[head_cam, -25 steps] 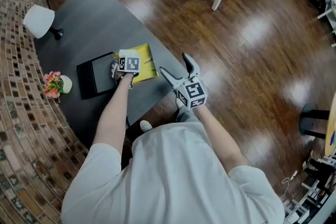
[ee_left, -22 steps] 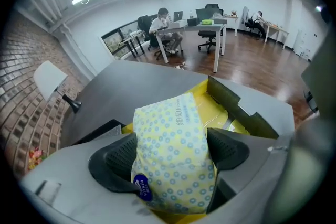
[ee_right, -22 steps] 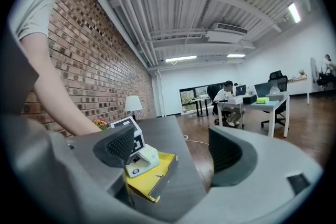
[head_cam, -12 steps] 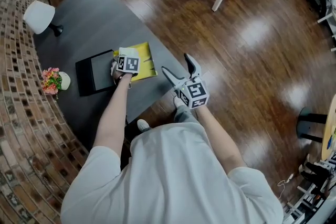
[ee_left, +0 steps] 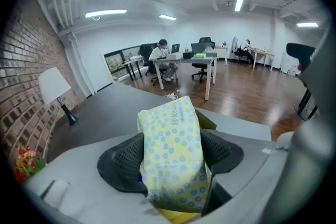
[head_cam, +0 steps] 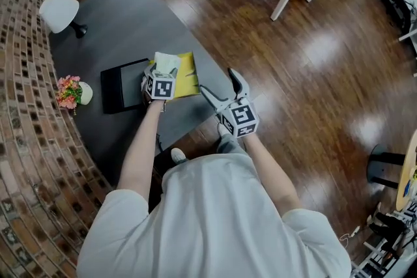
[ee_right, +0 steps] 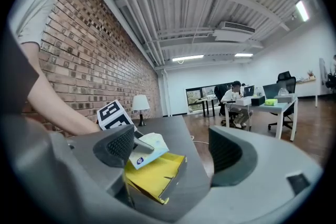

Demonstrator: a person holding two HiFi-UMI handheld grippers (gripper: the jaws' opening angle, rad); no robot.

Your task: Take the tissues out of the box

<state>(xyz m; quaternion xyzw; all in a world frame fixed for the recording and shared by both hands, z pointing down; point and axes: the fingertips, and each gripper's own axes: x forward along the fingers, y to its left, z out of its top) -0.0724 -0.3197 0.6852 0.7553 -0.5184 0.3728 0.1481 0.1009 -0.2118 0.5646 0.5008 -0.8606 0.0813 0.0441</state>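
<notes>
The soft tissue pack in pale yellow wrap with blue dots sits clamped in your left gripper, whose jaws have just closed on it. It is raised above the open yellow cardboard box on the dark grey table. Your right gripper hangs near the table's edge, jaws wide apart, holding nothing.

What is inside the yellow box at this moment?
The yellow box shows a bare yellow inside at its open end. The tissue pack held over it hides the rest.
</notes>
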